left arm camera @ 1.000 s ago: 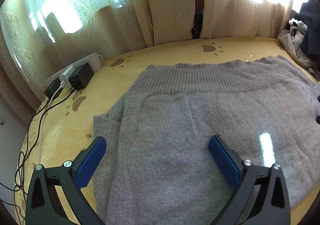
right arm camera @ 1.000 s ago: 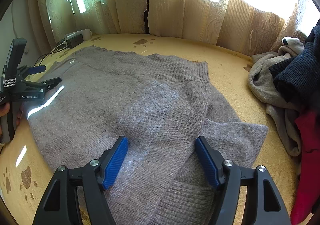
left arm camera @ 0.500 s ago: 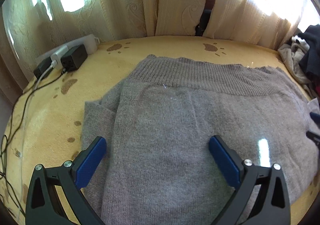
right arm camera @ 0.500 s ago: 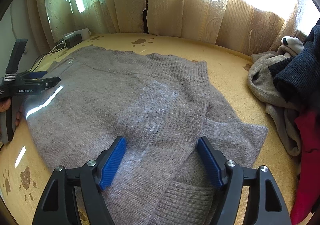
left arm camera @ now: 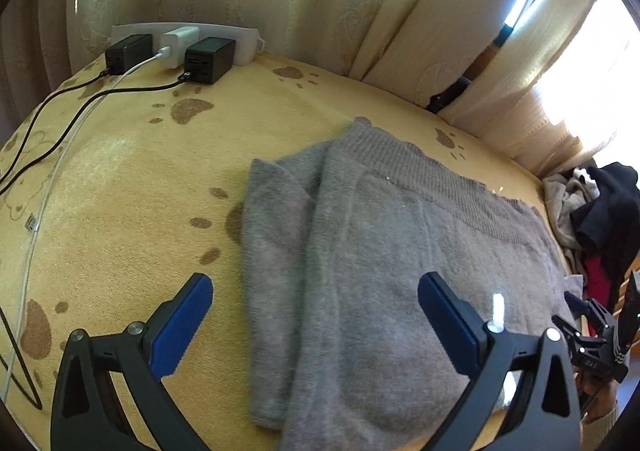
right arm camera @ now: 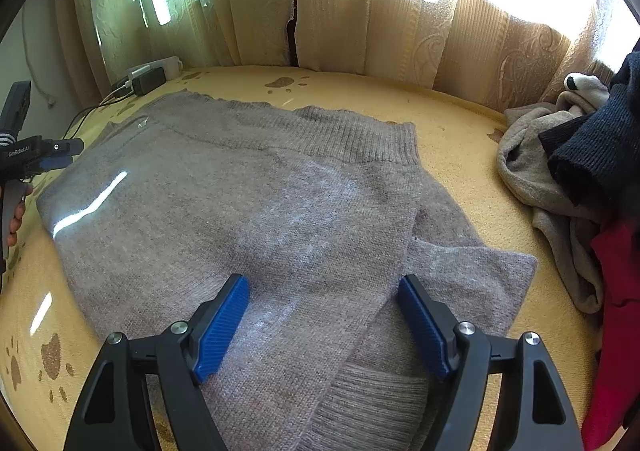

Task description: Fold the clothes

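A grey knitted sweater (left arm camera: 380,251) lies flat on the yellow blanket (left arm camera: 132,211), its ribbed hem toward the curtains. One sleeve is folded along its left edge (left arm camera: 276,235). My left gripper (left arm camera: 316,315) hovers open above that left edge, with nothing between its blue pads (left arm camera: 184,323). In the right wrist view the sweater (right arm camera: 240,191) fills the middle. My right gripper (right arm camera: 322,291) hangs above its near right part, jaws opening and pressing on nothing. The other sleeve (right arm camera: 472,275) lies folded under the right finger. The left gripper (right arm camera: 72,154) shows at the far left edge.
A white power strip with chargers (left arm camera: 180,47) and trailing cables (left arm camera: 60,123) sits at the back left. A pile of other clothes (right arm camera: 580,171), grey, dark blue and red, lies to the right. Curtains (right arm camera: 360,11) close off the back.
The left gripper has slid left and rolled; it now looks over the sweater's left edge, with the power strip nearer. The right gripper stayed put while its jaws spread slightly wider.
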A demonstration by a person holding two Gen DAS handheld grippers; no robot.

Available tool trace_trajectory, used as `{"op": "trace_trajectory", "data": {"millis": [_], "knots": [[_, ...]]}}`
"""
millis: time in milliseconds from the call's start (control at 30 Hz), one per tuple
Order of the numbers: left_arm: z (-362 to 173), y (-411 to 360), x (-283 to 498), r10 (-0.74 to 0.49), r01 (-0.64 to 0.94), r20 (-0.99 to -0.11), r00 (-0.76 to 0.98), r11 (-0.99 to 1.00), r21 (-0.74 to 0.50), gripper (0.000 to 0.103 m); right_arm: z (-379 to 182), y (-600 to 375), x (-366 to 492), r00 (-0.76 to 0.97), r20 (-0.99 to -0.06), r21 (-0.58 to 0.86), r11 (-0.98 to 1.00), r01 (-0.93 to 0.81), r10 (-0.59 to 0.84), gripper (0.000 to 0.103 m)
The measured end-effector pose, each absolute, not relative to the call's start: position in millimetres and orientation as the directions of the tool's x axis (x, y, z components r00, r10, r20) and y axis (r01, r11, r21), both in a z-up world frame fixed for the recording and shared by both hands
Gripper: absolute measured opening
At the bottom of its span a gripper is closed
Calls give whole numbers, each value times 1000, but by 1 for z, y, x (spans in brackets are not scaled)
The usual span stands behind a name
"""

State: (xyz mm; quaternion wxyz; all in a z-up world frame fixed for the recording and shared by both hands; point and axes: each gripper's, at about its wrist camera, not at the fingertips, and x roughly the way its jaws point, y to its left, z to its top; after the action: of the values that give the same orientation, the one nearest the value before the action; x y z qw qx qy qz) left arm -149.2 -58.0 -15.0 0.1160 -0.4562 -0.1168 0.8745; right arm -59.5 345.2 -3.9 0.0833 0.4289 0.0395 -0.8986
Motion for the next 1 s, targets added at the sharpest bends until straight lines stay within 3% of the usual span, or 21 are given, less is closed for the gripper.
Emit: {"op": "trace_trajectory", "data": {"millis": [67,267,1000], "knots": [[-19,-63,-153,293,-76,-780,-553,-950,-303,103,-4,345,-59,-618,-777,1,-983,183,-116,80],[-32,-26,-148,165,-159,-798,-580,-983,-87,103,-4,345,-59,-618,-778,1,-983,184,-116,80],[-33,-19,-148,174,-168,-794,-583,-981,-92,103,-4,346,-62,-615,-780,5,-983,182,-117,83]]}}
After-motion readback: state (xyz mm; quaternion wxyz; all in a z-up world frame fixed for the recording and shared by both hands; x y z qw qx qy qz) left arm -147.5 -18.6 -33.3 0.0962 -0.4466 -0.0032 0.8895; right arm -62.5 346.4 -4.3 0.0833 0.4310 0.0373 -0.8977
